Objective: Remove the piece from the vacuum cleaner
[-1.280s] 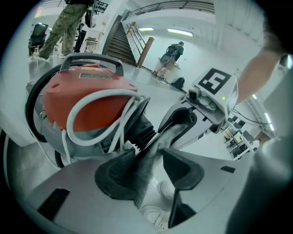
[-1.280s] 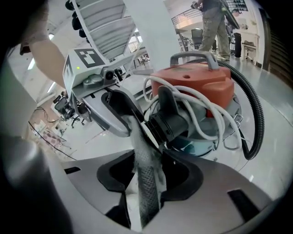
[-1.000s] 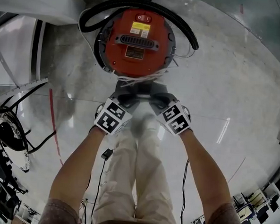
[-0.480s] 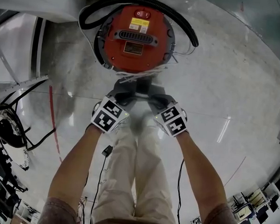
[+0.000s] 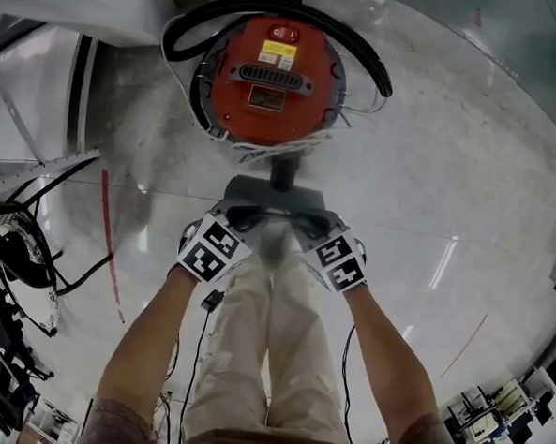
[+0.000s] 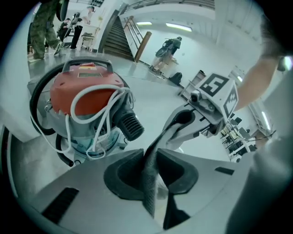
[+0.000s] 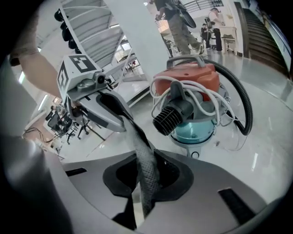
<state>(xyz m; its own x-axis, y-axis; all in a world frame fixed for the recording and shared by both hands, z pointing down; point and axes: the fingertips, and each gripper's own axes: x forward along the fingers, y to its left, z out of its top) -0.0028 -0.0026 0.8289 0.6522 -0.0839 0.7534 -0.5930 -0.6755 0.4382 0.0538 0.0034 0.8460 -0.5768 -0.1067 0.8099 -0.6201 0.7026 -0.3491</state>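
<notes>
We stand over a pale, glossy floor. The red-topped vacuum cleaner is on the far side, its black hose curled round its far and right edge. A white cord is looped over its body.

Both our grippers now sit nearer to us than a second ago. Then their noses were up against the near side of the machine. Now a gap has opened, and the black ribbed port shows between them and the body.

The left gripper and the right gripper face each other. The jaws of each are closing, already pinched on one end of a grey textured strip that runs from one pair of jaws to the other. That strip is held clear of the vacuum, just on the near side of the port, and only our pads seem to touch it.

We judge that the strip is the piece and that the pull back has freed it. What seems left is to carry it away and set it down.
</notes>
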